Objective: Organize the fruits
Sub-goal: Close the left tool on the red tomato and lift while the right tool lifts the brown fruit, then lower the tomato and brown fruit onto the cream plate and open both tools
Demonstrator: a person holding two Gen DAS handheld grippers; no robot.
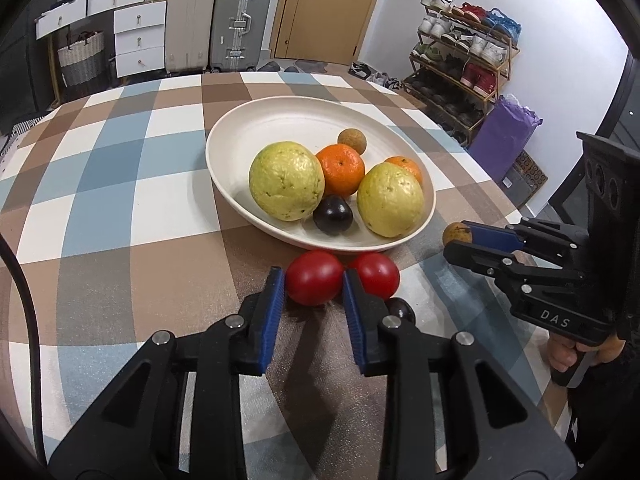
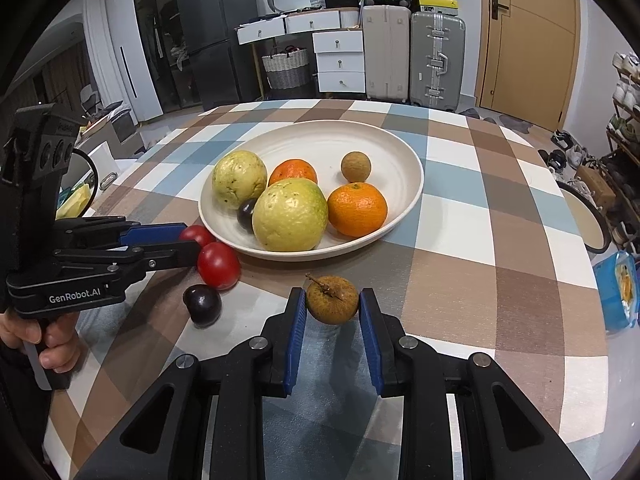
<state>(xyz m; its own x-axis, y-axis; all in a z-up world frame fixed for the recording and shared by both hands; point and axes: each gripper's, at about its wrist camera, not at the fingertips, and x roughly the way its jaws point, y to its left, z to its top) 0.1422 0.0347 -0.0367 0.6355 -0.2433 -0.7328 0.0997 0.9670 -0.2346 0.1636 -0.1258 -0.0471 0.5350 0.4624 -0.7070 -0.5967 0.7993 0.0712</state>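
A white bowl [image 1: 224, 136] [image 2: 400, 152] holds two yellow-green guavas [image 1: 286, 180], two oranges [image 1: 342, 170], a dark plum [image 1: 332, 214] and a small brown longan [image 1: 352, 141]. My left gripper [image 1: 314, 282] is shut on a red tomato [image 1: 314, 283] on the table; a second tomato [image 1: 376, 274] lies beside it, and a dark plum [image 1: 402, 309] [image 2: 203, 305] behind. My right gripper [image 2: 332, 300] is shut on a brown longan [image 2: 332, 300] [image 1: 456, 234] with a stem, in front of the bowl.
The checked tablecloth [image 1: 120, 200] covers a round table. A blue tray [image 2: 618, 292] sits at the table's right edge. Suitcases [image 1: 216, 20], white drawers [image 1: 138, 38] and a shoe rack [image 1: 464, 52] stand beyond the table.
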